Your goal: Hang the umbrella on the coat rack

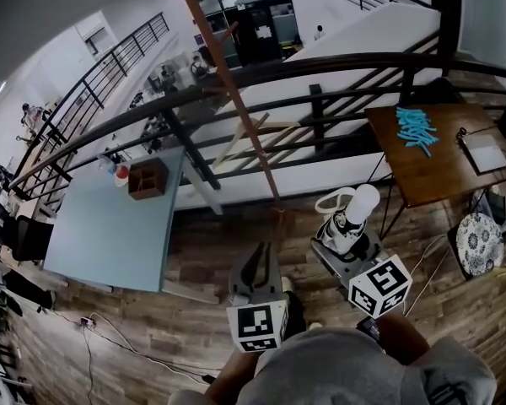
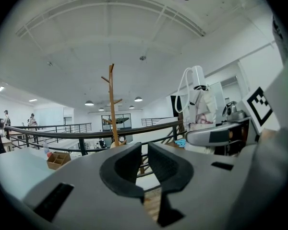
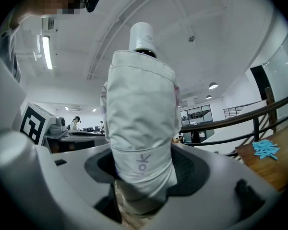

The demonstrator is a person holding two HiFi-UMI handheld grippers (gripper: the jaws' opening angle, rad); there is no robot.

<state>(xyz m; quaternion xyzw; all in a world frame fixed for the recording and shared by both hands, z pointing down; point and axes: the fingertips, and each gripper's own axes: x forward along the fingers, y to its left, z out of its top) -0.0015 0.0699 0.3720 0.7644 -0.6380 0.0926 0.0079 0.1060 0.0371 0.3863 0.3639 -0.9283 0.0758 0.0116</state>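
Umbrella: a folded one in a pale sleeve [image 3: 141,114], held upright in front of the person, cap end up, with its wrist loop [image 1: 331,199] hanging free at one side.
Right gripper: the right gripper [image 3: 144,176] has its jaws clamped on the lower part of the sleeve, and the grip looks firm.
Left gripper: the left gripper [image 2: 144,169] carries nothing. Its jaws stand only a narrow slit apart, and the railing [image 1: 320,62] shows through the gap. It hovers just beside the right gripper, a little lower in the head view.
Coat rack: a slim wooden pole [image 1: 228,78] standing on the plank floor by the railing, ahead of both grippers. Short pegs [image 2: 105,79] branch off near its top.
Gap to close: umbrella and coat rack are well apart, and nothing hangs on the pegs that I can see.
Done so far: I'd say only the pickup. The umbrella is off whatever it lay on and is in hand.
Left to do: carry it over to the rack, raise it to peg height, slip the loop over a peg and let go.
Likely help: the empty left gripper may be needed to spread the loop, since it looks floppy.
Progress: early, by my reckoning, with the hanging itself not begun.
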